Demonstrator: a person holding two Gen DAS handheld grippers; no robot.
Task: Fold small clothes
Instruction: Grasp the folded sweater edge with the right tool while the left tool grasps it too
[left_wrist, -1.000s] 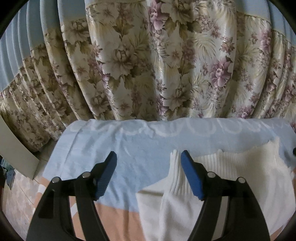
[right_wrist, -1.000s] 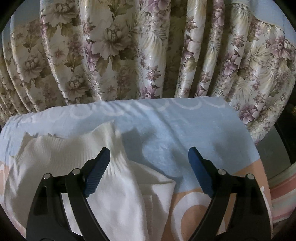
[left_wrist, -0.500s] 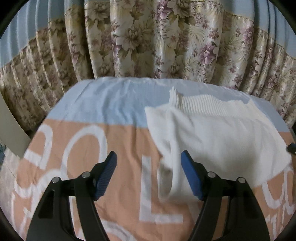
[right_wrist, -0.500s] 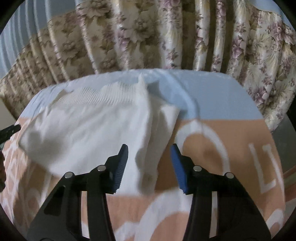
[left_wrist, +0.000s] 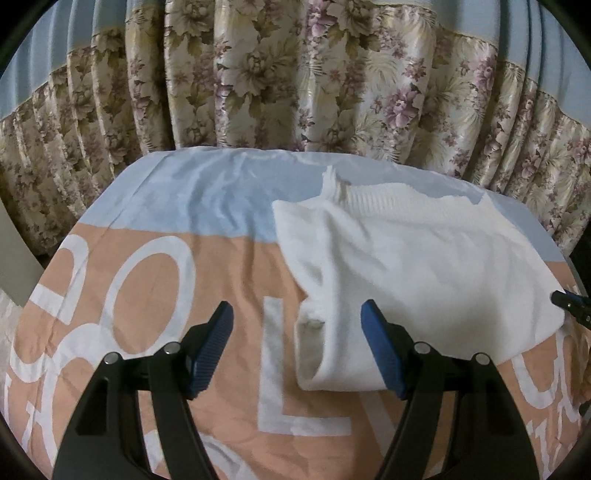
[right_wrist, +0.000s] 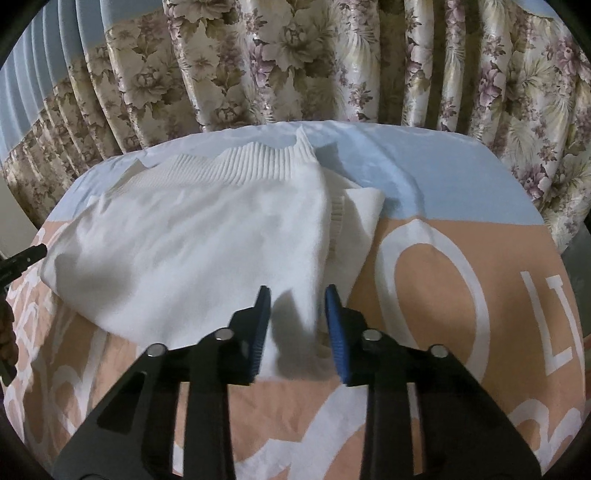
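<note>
Left-wrist view. The left claw (left_wrist: 295, 338) stands wide open with nothing clamped; the near left corner of the white knit garment (left_wrist: 424, 266) lies between its blue pads (left_wrist: 376, 343) but touches neither visibly, the right pad overlapping the hem (contact cannot be told). Past the right of this claw, at the frame edge, a dark tip of the right claw (left_wrist: 570, 301) shows, the rest cut off. The garment's underside and inner folds are hidden.

Right-wrist view. The right claw (right_wrist: 297, 325) is closing, its jaws narrow, with the garment's (right_wrist: 207, 243) near right corner between them; whether the pads already press the cloth is hard to make out. Only this view shows the folded-under flap with its ribbed cuff (right_wrist: 336, 229), just ahead of the claw. At the far left edge the left claw's (right_wrist: 22, 258) dark tip intrudes, mostly cut off.

The garment is white, folded into a broad rectangle, its ribbed band (right_wrist: 236, 166) along the far edge. It lies ahead of both claws on a bedsheet (left_wrist: 155, 280) in peach with large white letters and a blue far band; floral curtains (left_wrist: 295, 74) hang beyond.
</note>
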